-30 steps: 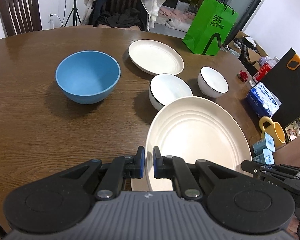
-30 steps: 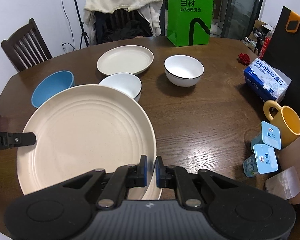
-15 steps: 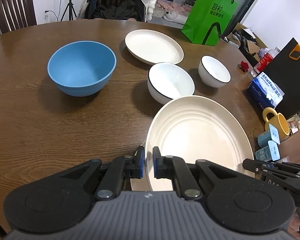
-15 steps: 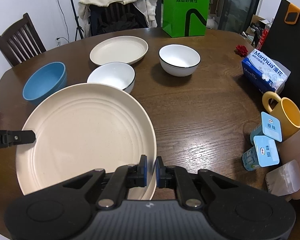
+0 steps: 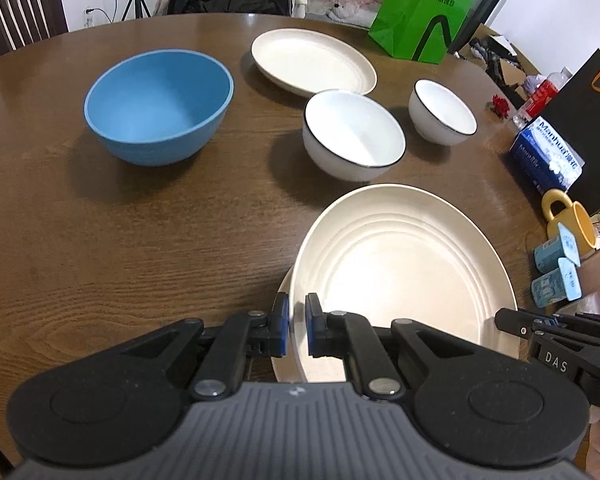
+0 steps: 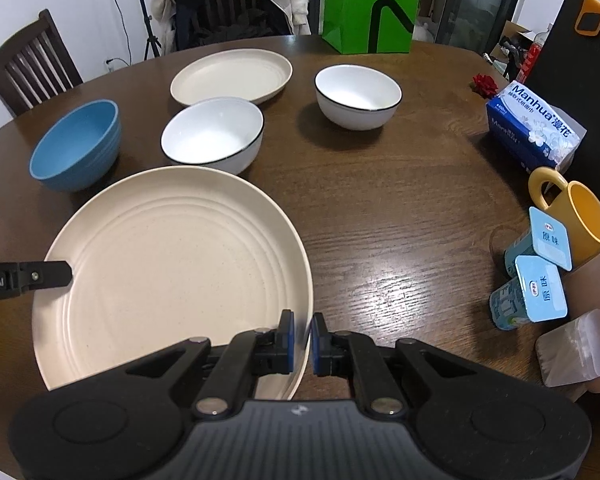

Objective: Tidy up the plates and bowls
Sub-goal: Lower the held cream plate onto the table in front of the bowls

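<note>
Count on table point(image 5: 100, 240): two loose plates, three bowls. Held plate point(image 5: 400, 264) over the near edge, above another plate point(image 5: 281, 364) whose rim shows beneath it; far plate point(image 5: 312, 60) beyond. Blue bowl point(image 5: 160, 100), two white bowls point(image 5: 352, 132) point(image 5: 444, 112). Left gripper point(image 5: 297, 326) and right gripper point(image 6: 301, 338) each clamped on the held plate's rim, opposite sides.

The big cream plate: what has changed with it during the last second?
The big cream plate, pinched at opposite rims by the left gripper and the right gripper, has come down toward the table. Both grips, the bowls and the far plate stayed unchanged.
</note>
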Motion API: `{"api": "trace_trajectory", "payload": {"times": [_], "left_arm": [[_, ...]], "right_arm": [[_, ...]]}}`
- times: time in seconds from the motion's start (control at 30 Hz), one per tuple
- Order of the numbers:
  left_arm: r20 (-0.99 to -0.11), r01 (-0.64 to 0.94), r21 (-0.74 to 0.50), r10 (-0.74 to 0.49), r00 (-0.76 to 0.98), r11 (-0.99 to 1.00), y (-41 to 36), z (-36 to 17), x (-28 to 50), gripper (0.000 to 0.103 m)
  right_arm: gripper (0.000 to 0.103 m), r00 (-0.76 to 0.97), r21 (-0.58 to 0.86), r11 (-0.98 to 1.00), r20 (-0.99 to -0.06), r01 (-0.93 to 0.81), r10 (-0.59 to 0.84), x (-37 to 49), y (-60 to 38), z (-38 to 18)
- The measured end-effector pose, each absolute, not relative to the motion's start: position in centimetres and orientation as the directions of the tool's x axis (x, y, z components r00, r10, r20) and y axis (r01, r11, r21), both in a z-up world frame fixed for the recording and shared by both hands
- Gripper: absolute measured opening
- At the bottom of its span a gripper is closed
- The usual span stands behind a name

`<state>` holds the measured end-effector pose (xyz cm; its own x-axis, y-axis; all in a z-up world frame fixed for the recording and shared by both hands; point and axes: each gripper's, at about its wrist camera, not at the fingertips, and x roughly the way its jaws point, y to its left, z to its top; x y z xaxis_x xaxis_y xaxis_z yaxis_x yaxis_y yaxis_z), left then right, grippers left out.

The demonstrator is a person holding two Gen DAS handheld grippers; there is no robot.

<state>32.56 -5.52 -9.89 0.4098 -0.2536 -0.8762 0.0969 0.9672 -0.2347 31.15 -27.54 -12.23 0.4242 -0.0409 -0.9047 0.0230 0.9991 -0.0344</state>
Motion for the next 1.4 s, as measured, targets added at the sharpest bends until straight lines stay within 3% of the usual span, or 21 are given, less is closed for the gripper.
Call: {"api": "trace_trajectory", "payload": {"times": [1.4], "left_arm": [[-0.913,0.142,-0.079,-0.129,0.386,0.987,-8.0,-14.6,32.1,0.010]], "right_arm": [[0.009,0.390,-0.170,0.984,-0.911,-0.059,-0.134,31.3,-25.6,-17.0]]}}
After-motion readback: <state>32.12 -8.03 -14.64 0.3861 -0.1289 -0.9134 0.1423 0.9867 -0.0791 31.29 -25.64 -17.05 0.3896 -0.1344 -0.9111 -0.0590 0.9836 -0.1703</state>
